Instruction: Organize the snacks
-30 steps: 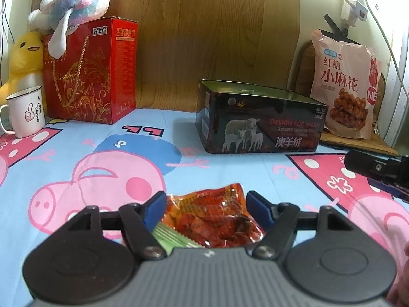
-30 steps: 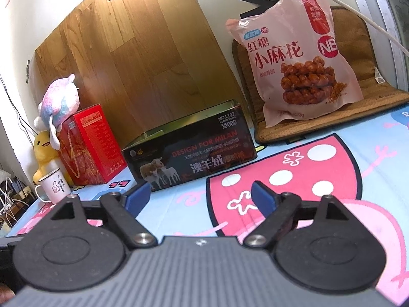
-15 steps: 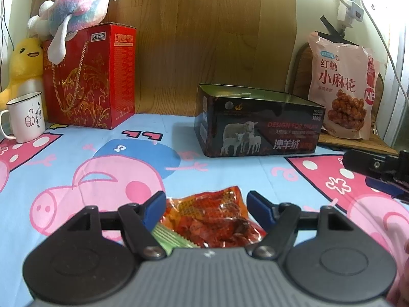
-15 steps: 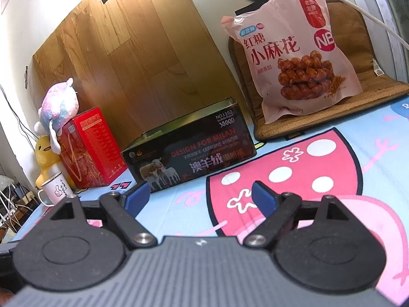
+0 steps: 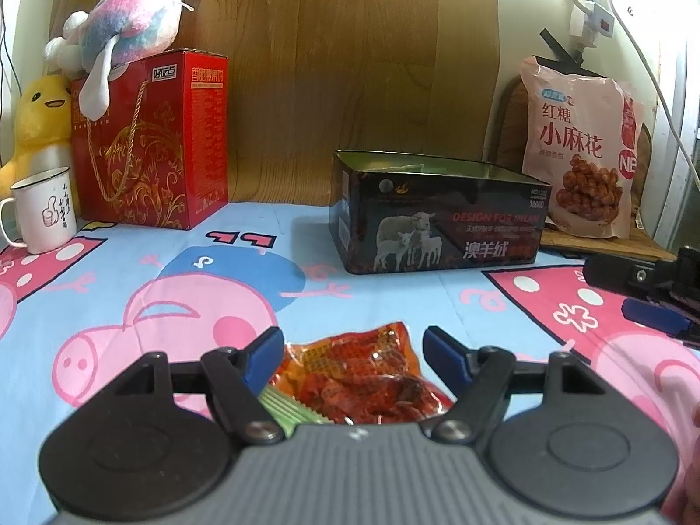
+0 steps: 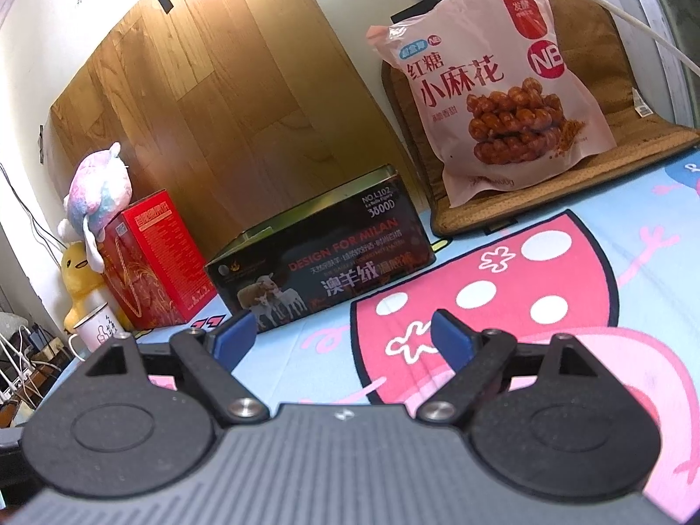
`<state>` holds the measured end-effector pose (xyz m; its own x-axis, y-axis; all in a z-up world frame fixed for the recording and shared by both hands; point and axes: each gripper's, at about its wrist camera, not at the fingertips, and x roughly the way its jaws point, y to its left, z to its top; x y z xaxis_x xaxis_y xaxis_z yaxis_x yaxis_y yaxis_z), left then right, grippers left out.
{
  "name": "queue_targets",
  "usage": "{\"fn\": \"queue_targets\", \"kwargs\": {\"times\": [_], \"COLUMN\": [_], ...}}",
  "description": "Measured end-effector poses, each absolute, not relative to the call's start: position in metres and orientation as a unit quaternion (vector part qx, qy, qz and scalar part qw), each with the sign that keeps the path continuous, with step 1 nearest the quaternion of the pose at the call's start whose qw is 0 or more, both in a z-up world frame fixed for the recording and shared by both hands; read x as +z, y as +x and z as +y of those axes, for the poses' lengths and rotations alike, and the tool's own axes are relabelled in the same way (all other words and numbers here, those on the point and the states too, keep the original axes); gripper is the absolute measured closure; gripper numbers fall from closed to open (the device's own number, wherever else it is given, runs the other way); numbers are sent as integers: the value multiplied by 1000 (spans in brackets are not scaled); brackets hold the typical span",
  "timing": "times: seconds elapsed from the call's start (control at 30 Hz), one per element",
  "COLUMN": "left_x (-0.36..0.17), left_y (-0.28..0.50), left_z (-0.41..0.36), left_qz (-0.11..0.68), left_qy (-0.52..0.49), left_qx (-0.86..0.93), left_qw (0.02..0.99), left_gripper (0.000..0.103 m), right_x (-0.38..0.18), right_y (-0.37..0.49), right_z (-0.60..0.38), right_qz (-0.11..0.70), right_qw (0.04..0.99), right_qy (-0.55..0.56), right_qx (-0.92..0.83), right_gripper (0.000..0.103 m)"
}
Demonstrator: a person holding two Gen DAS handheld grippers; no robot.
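Observation:
A red snack packet lies flat on the cartoon-pig tablecloth, between the fingers of my left gripper, which is open around it without closing on it. An open black tin box stands further back, with nothing visible inside from this low angle; it also shows in the right wrist view. A large pink bag of twisted dough snacks leans at the back right, also in the right wrist view. My right gripper is open and empty above the cloth; its fingers show at the right edge of the left wrist view.
A red gift box with a plush toy on top stands at the back left, beside a yellow duck plush and a white mug. A wooden panel backs the table. A woven mat lies under the pink bag.
The left gripper has dropped slightly and tilted so the far objects appear lower; the packet stays between its open fingers. The right gripper has tilted a little, still open.

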<state>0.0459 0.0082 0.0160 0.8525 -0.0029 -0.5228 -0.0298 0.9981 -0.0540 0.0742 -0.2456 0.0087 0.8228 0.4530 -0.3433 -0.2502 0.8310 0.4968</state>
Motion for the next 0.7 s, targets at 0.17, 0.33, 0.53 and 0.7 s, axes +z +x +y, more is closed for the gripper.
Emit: {"fn": "queue_targets", "kwargs": {"times": [0.17,0.33,0.53,0.7], "left_x": [16,16,16,16], "left_y": [46,45,45,45], "left_z": [7,6,7,7], "left_qz": [270,270,270,269], "left_qy": [-27,-26,-24,-23], "left_qx": [7,8,8,7], "left_qw": [962,963,963,963], "left_gripper": [31,31,31,31], "right_x": [8,7,6,7], "right_y": [74,75,77,77], "right_z": [-246,-246,-248,-248], "right_qz": [231,234,240,240], "right_qw": [928,926,921,921], "right_qy": [221,227,236,235], "right_qx": [190,192,198,197], "right_gripper": [14,12,10,8]}}
